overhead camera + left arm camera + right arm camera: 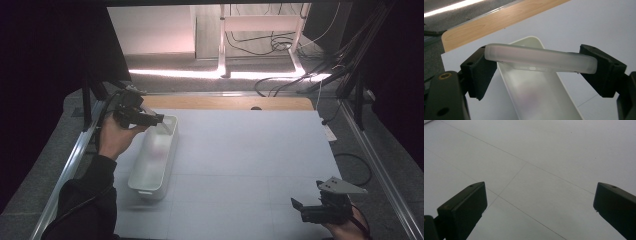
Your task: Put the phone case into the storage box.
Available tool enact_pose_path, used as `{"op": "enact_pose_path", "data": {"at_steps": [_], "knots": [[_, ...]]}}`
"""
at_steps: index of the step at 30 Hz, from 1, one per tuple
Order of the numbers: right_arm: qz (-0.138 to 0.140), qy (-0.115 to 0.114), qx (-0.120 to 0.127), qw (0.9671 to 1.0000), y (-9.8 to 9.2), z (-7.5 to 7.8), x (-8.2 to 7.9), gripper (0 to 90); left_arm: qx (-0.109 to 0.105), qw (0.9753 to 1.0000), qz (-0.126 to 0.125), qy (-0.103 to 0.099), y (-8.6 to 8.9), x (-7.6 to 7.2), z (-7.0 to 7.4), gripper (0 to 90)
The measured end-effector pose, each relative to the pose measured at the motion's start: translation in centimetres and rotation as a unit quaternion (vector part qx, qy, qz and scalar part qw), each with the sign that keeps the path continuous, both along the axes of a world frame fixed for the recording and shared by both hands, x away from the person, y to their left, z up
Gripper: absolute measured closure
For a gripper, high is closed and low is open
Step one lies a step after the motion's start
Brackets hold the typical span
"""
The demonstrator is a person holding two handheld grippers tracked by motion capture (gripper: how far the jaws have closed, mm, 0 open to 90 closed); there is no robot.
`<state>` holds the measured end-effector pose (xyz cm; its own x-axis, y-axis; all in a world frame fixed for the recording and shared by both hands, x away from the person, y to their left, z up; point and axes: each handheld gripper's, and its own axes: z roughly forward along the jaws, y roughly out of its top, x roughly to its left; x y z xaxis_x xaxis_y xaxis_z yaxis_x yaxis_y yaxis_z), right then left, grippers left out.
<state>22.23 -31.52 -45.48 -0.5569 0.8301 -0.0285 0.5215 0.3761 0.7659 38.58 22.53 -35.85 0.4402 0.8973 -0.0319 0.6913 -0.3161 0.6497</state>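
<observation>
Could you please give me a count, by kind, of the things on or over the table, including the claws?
White bins: 1, the long white bin on the table's left side.
Translucent bars: 1, the frosted bar held over the bin.
Claws: 2, the left claw and the right claw.
Total: 4

A frosted translucent bar (540, 60) was held crosswise between the jaws of the left gripper (539, 72), from nine to three o'clock. Beneath it, a white tray (534, 97) stretched toward six o'clock on the white table (599, 22), whose wooden edge (499, 20) was seen at eleven.
</observation>
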Motion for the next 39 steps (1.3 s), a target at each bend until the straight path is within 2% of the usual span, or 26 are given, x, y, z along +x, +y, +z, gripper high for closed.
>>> {"op": "enact_pose_path", "data": {"at_steps": [15,19,27,39], "knots": [[0.009,0.002,-0.002,1.0000,0.1,0.0,0.0,0.0,0.011,0.9994,0.011,0.030,-0.6,2.4,-2.2,17.6],[0.011,0.002,-0.002,0.9999,0.1,0.0,0.0,0.0,0.020,0.9991,0.016,0.034,-0.7,2.9,-2.7,17.6],[0.013,0.002,-0.001,0.9999,0.1,-0.1,0.0,0.0,0.024,0.9984,0.027,0.043,-0.9,4.0,-4.0,17.5],[0.017,0.002,-0.002,0.9999,0.1,-0.1,0.0,0.0,0.026,0.9980,0.034,0.046,-1.3,4.9,-5.3,17.4]]}}
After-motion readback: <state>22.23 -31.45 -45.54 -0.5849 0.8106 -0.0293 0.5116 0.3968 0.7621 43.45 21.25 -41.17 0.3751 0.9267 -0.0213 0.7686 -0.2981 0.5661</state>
